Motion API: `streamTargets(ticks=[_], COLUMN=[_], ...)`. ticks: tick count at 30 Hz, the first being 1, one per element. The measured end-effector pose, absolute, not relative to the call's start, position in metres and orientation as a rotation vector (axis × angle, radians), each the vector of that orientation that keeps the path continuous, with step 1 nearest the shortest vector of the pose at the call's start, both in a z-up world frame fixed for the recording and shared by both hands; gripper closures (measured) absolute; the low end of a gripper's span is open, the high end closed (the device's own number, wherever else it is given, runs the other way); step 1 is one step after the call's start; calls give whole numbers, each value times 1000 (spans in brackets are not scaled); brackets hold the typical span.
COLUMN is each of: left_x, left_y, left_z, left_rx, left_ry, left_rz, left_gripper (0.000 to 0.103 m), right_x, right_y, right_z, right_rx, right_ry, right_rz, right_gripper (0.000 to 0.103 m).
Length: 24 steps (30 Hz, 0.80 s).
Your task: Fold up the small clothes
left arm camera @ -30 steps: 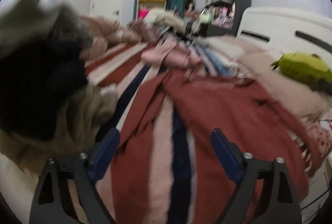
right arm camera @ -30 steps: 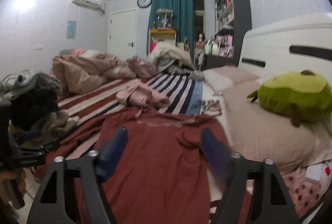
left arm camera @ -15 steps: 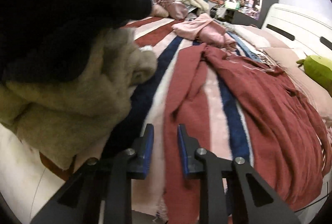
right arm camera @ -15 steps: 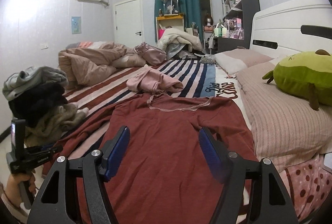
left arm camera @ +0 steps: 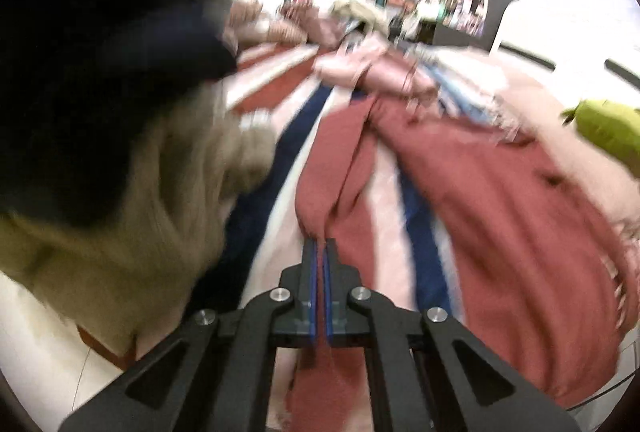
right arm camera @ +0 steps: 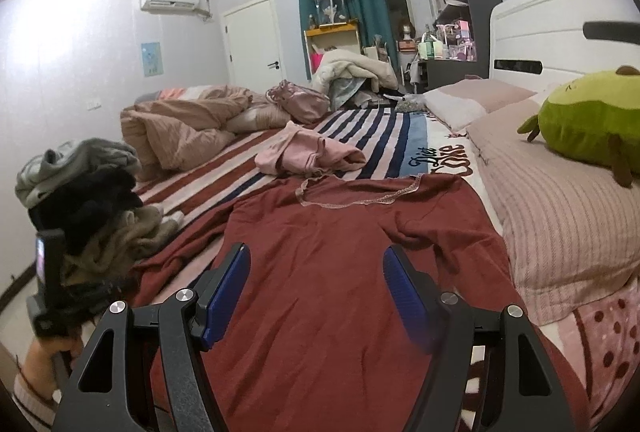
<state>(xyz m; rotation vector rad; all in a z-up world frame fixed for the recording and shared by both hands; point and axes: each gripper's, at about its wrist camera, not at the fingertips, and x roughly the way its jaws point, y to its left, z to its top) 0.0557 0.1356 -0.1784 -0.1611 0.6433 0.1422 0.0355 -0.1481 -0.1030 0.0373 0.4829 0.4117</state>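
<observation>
left gripper (left arm camera: 320, 246): blue pads pressed together on the end of a sleeve (left arm camera: 332, 171) of the red top (right arm camera: 340, 272). sleeve runs straight ahead from the tips, up toward the shoulder; that line is its long axis.

right gripper (right arm camera: 316, 292): fingers spread wide, gripping nothing, hovering over the lower body of the top. garment lies flat on the striped bedspread (right arm camera: 360, 127), neckline far, hem near.

judgement: the left side already has the sleeve, so a fold would carry it rightward across the chest.

left view is blurred; shows the pinch close up, and the clothes pile (left arm camera: 120, 111) just to its left. right view shows the whole top, pink garment (right arm camera: 308, 151) beyond the collar, green plush (right arm camera: 588, 119) on the pillow, but not the pinch.
</observation>
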Motion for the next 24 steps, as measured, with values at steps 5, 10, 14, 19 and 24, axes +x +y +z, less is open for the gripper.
streamTargets(ticks=[5,10,14,19,24], left_x=[69,101,138,168,138], left_y=[111,73,22,-31,-17], left_z=[-104,-60,-78,-145,-154], left_rx=[-41,-125,-282,-321,-325], left_ry=[539,536,648,854,834], left_rz=[99,-195,-500,-612,-607], left_gripper=[103,103,103,90,43], right_x=[34,24,18,15,22], right_y=[-160,-178,-200,-219,-219], right_z=[-105,-99,-95,-100,-117], right_rx=[75,99,136,141,123], right_ry=[483,459,440,469,542], right_rz=[406,383,339,282,301], right_gripper=[38,37,34,30,30])
